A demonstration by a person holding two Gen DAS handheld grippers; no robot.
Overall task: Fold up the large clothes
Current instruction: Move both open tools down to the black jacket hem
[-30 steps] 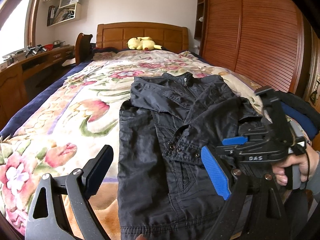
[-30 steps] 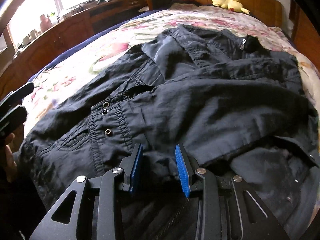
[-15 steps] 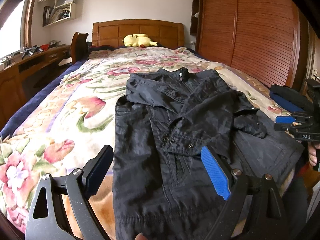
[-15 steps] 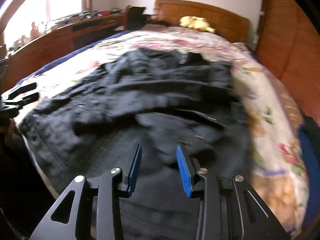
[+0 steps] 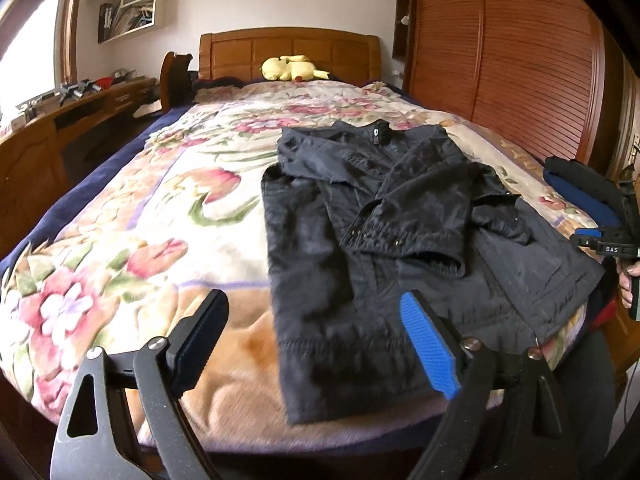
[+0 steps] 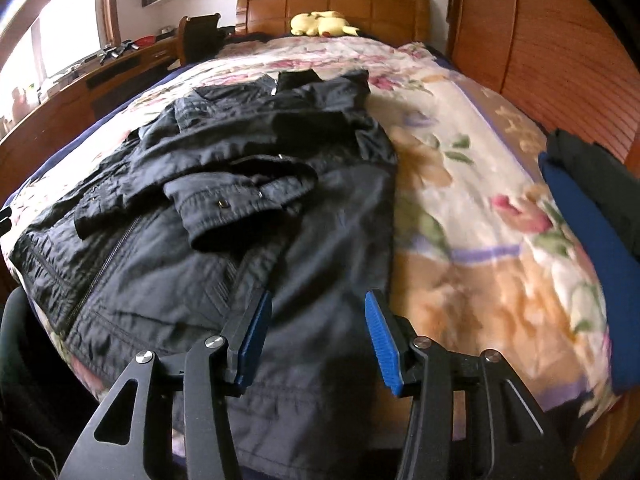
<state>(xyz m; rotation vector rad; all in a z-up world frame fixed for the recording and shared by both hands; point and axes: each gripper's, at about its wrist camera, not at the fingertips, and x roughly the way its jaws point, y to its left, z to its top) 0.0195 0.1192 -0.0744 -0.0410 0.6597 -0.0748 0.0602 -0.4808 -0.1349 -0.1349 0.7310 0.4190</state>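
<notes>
A: Where is the jacket [image 5: 384, 248]?

B: Flat on the bed [image 5: 168, 216], on the floral blanket, collar at twelve o'clock toward the headboard [image 5: 288, 50]. Both sleeves are folded across its front. In the right wrist view the jacket [image 6: 208, 216] fills the left half, hem at six o'clock by the bed's near edge.

A: And the left claw [image 5: 316, 344]?

B: Wide apart but closing, with nothing pinched. It hangs over the hem corner, and the pads touch no cloth.

A: The right claw [image 6: 318, 340]?

B: About half spread and opening, above the hem's right side. Cloth shows between the fingers, but they aren't pressing on it. In the left view the right claw [image 5: 600, 240] sits at three o'clock, a hand [image 5: 628, 280] around its grip.

A: Anything else?

B: A yellow plush [image 6: 320, 24] at twelve o'clock against the headboard, and blue and dark folded clothes [image 6: 592, 216] at three o'clock.
</notes>
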